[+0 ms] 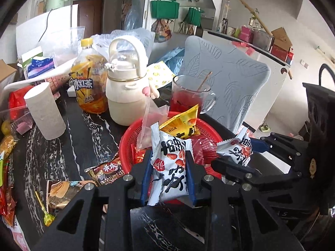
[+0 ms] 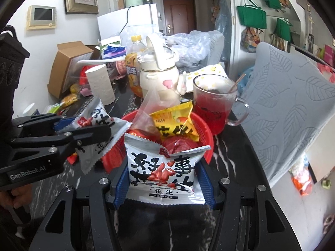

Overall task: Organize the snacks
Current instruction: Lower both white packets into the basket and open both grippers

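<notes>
My left gripper (image 1: 168, 159) is shut on a white peanut packet (image 1: 169, 173), held upright just in front of the red basket (image 1: 125, 138). My right gripper (image 2: 163, 167) is shut on a second white peanut packet (image 2: 165, 173) at the basket's (image 2: 207, 144) near rim. Each gripper shows in the other view: the right gripper (image 1: 242, 154) with its packet (image 1: 236, 148) at the right, the left gripper (image 2: 92, 125) with its packet (image 2: 100, 129) at the left. A yellow packet (image 1: 182, 123) (image 2: 173, 123), a clear bag (image 1: 150, 123) and red snacks lie in the basket.
Behind the basket stand a cream kettle bottle (image 1: 125, 96), an iced tea bottle (image 1: 88, 83), a glass mug of red drink (image 1: 188, 96) and a paper roll (image 1: 44, 110). Loose snack packets (image 1: 104, 171) lie on the dark marble table (image 1: 83, 138). A grey cushioned chair (image 1: 226, 79) borders the right.
</notes>
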Motion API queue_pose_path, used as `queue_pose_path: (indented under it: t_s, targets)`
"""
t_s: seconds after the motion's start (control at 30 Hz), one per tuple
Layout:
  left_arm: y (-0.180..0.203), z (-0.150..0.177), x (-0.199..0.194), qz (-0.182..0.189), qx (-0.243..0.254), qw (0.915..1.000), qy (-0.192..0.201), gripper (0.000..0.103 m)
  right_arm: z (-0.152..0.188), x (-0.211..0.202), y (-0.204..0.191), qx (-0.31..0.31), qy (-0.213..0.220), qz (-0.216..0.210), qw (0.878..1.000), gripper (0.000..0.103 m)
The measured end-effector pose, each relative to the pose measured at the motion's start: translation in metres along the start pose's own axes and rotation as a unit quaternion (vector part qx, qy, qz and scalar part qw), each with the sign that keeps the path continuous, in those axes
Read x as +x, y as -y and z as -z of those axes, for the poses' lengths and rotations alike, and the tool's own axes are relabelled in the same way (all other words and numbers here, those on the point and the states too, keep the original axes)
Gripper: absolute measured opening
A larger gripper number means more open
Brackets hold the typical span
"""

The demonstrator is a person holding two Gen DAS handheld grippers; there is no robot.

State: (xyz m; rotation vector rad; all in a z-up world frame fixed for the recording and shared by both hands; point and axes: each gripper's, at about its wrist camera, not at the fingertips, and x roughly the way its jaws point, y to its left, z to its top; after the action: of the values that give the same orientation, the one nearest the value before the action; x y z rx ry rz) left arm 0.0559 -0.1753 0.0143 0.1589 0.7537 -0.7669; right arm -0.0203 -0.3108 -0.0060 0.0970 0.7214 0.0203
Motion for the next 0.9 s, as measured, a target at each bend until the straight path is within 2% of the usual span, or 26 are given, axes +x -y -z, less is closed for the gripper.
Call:
queue_pose_path:
  t_s: [0.3, 0.53, 0.67, 0.9]
  targets:
    - [-0.006, 0.009, 0.036, 0.0, -0.001, 0.9976, -0.069, 0.028, -0.006, 0.023, 0.006, 0.007, -0.016, 0.005, 1.0, 0.058]
    - [-0.006, 0.008, 0.038, 0.01, 0.013, 0.9973, -0.071, 0.028, -0.006, 0.03, 0.009, 0.015, -0.024, 0.005, 1.0, 0.058]
    - [-0.004, 0.007, 0.037, 0.003, 0.018, 0.997, -0.075, 0.03, -0.007, 0.031, 0.008, 0.015, -0.025, 0.004, 1.0, 0.058]
    - [-0.014, 0.005, 0.029, 0.0, -0.013, 0.9973, -0.072, 0.03, -0.011, 0.028, 0.005, 0.017, -0.019, -0.008, 1.0, 0.058]
